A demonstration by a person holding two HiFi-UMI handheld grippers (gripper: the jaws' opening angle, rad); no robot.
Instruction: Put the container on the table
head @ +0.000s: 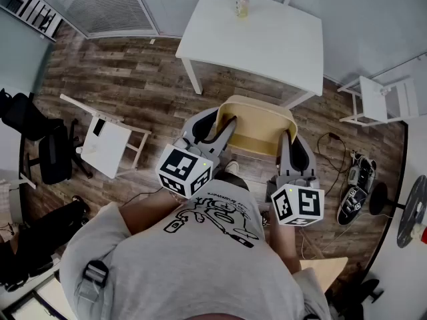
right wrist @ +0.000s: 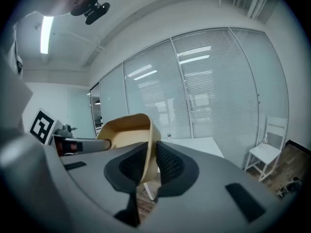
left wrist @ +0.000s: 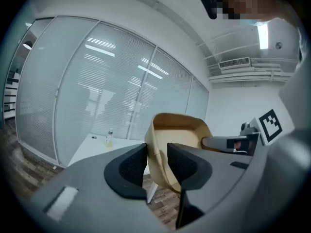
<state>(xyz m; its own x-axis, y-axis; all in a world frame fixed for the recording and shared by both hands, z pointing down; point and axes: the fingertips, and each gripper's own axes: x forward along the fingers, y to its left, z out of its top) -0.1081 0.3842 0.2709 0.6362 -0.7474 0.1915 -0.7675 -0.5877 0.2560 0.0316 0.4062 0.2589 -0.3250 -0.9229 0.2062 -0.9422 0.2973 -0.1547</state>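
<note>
White and square, the table [head: 267, 39] stands ahead on the plank floor [head: 133, 79], with a bottle [head: 242, 4] near its far edge. A small white stand [head: 107, 142] and a black office chair [head: 50, 152] sit to the left, a white chair [head: 377, 99] and shoes [head: 353, 185] to the right. The tan container [head: 257, 129] hangs above the floor, short of the table, mouth up, its longer side seemingly running from gripper to gripper. The left gripper [head: 215, 127] pinches its left wall and the right gripper [head: 291, 145] clamps its right wall.
</note>
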